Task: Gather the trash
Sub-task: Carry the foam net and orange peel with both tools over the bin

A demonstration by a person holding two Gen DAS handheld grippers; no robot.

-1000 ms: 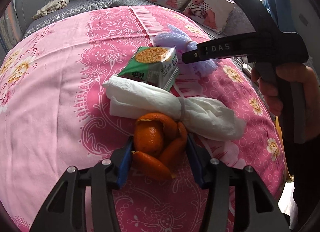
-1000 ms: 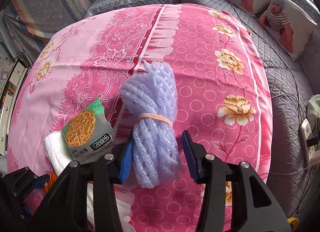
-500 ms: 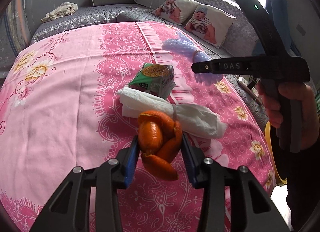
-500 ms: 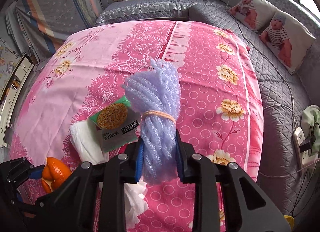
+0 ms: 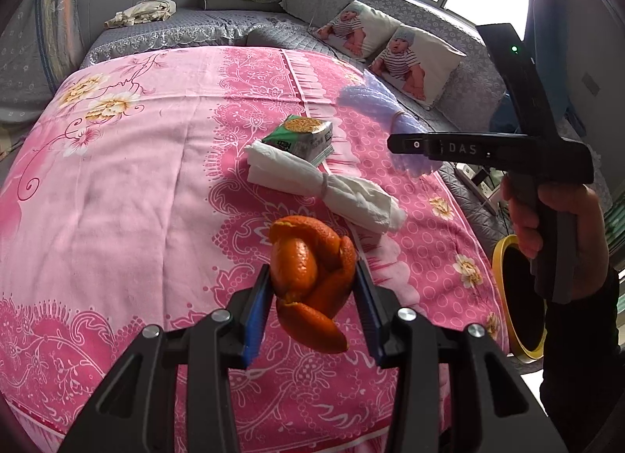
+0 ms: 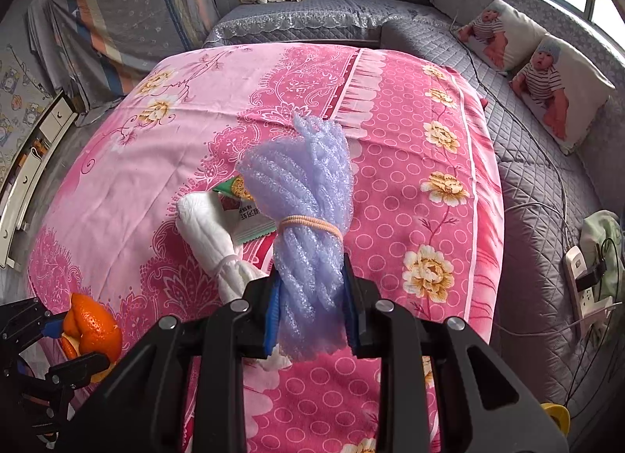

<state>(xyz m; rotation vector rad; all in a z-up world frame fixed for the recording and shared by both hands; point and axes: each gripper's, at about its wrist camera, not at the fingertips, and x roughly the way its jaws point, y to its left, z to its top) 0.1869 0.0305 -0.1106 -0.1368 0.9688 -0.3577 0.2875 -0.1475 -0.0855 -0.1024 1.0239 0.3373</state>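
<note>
Above the pink bedspread — gripping orange peel left, foam netting right — bin lying right, nearer the right hand.

We see a bed spread with a pink floral sheet, paler pink toward nine o'clock and deeper pink with white rings and yellow flowers toward three o'clock. Near the sheet's middle lies a white tissue bundle, cinched by a band, running from ten o'clock down to four o'clock. At its twelve o'clock end a green snack packet lies touching it. Beyond the sheet at twelve o'clock we see grey quilted bedding with a crumpled cream cloth on it.
</note>
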